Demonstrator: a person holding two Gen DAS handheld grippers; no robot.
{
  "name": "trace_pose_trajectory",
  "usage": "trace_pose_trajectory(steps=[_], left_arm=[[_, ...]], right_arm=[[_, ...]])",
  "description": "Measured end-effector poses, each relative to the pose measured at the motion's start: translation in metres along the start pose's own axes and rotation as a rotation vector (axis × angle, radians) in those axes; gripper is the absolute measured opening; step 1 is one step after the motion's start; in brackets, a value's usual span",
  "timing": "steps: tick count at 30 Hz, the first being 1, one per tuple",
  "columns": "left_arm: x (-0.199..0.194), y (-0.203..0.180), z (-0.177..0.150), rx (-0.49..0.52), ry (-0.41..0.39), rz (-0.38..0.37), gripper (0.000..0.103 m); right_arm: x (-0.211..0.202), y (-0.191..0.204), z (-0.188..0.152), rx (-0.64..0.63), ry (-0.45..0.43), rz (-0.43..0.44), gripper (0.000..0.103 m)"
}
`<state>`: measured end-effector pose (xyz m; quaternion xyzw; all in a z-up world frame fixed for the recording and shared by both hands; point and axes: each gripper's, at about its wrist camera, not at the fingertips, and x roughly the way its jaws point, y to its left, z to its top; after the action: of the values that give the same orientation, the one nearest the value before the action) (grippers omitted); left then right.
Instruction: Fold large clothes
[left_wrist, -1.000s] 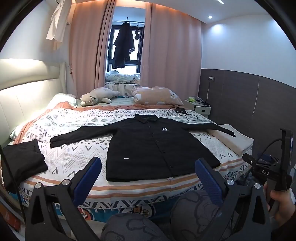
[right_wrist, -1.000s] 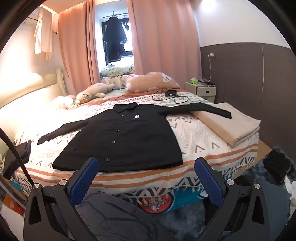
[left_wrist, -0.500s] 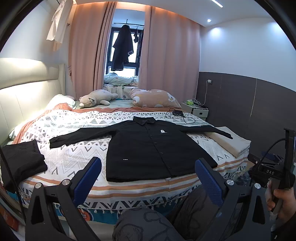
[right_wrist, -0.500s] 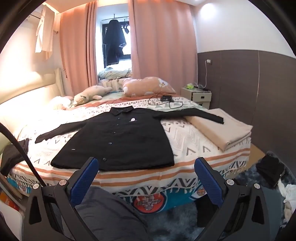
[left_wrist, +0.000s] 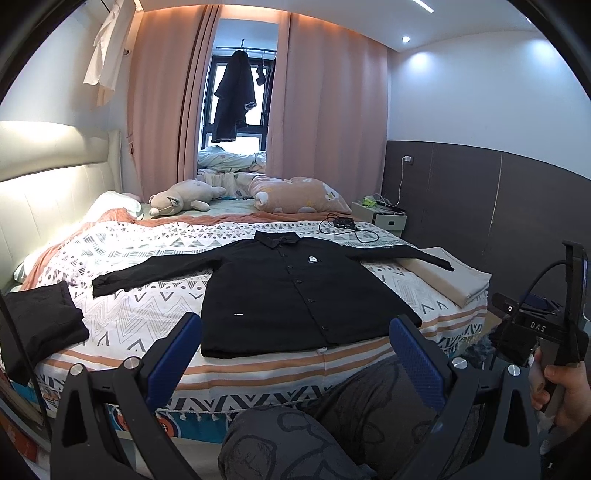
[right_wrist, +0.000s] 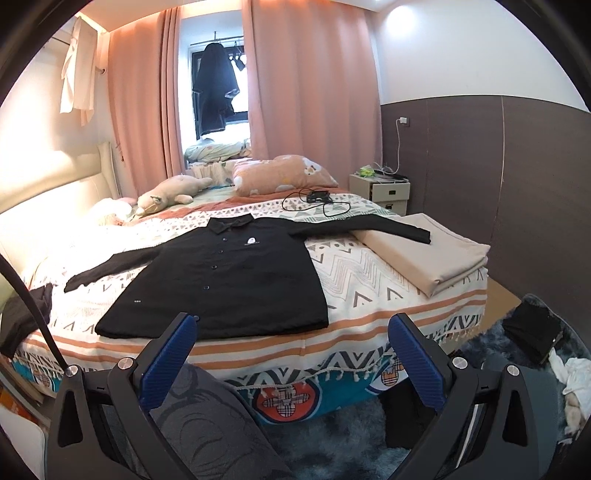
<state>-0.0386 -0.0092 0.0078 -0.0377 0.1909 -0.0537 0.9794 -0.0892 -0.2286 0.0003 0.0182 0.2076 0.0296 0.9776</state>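
**Black shirt laid flat on the bed, both grippers held back with jaws apart**

At the far left of the left wrist view, a folded dark garment is seen lying on the patterned bedspread, close to the padded headboard. A white garment is hung high on the wall above it. Just right of the folded piece, the left sleeve of the black shirt is stretched out across the bedspread. The shirt is spread face up in the middle of the bed, buttoned, its collar pointed toward the pillows and its hem lying near the foot edge. A plush toy and a pink pillow are placed beyond the collar, in front of the pink curtains, and a dark coat is hung at the window.

Further right, a black cable is coiled on the bedspread, and the shirt's right sleeve is laid over a folded beige sheet at the bed's edge. A small nightstand is set against the dark wall panel.

The left gripper is held short of the bed, over a knee in grey patterned trousers, its blue-padded fingers spread wide with nothing between them. The right gripper is likewise spread wide and empty, well apart from the shirt; in the left wrist view its handle is seen gripped by a hand at the far right.
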Motion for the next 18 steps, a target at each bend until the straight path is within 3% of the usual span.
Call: trace_pose_trajectory(steps=[18], left_arm=[[-0.012,-0.005,0.001,0.001,-0.023,0.002,0.103]], right_arm=[[-0.006,-0.003,-0.006,0.0,-0.021,0.006,0.103]])
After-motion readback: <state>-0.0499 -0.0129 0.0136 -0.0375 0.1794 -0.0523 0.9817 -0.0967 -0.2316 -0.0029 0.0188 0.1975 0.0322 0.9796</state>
